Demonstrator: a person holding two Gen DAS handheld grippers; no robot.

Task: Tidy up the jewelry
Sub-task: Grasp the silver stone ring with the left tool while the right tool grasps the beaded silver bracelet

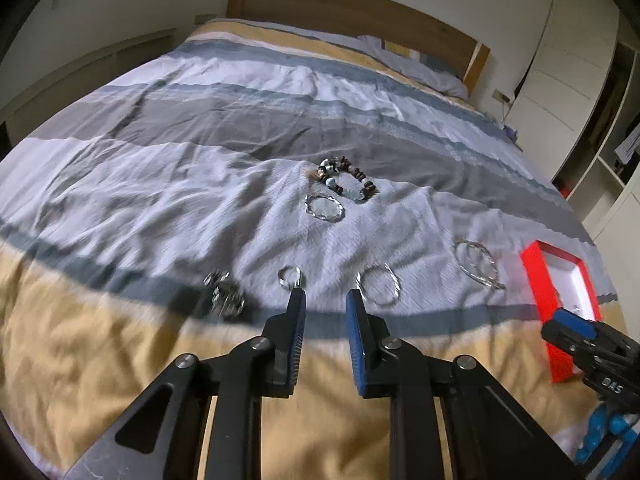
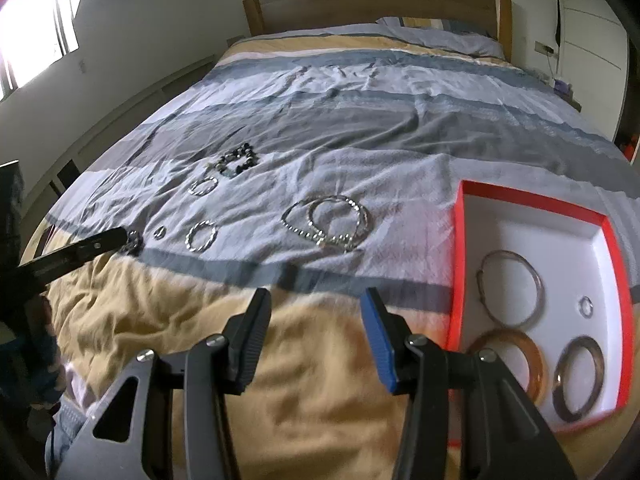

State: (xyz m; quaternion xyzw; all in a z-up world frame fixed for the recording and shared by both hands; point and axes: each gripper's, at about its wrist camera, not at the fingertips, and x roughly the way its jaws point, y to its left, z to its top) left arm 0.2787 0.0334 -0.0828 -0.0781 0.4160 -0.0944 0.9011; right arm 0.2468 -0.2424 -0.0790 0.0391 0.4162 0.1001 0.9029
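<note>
Several pieces are still lying loose on the striped duvet (image 1: pixel 200 184), and only four are sitting inside the red box (image 2: pixel 532 200): a thin bangle (image 2: pixel 510 288), a tiny ring (image 2: pixel 585 306), an amber bangle (image 2: pixel 508 364) and a dark bangle (image 2: pixel 578 376).

The left gripper (image 1: pixel 325 300) is hanging low over the cloth with only a narrow gap between its jaws, and it is holding nothing. Its tips are pointing between a small silver ring (image 1: pixel 289 276) and a twisted bangle (image 1: pixel 378 284), and a chunky metal piece (image 1: pixel 224 296) is lying to the side. The right gripper (image 2: pixel 316 300) is standing about half open, also empty, over the yellow stripe just beside the box.

I am thinking of these risks:

- The duvet is soft and wrinkled. If the fingers are pressing down on the small ring, the cloth is probably sinking and the ring is sliding into a fold.
- With such a narrow gap, the tips are likely to be pushing the ring away instead of going around it, or pinching the cloth together with it.
- The ring, the twisted bangle and the chunky piece are lying near each other, so a small error is meaning a wrong or double catch.
- The two large bangles (image 2: pixel 328 220) are overlapping. Lifting one is maybe dragging the other.
- The box is resting on soft bedding near the right gripper. A bump is possibly tilting it and rolling the round pieces out.
</note>
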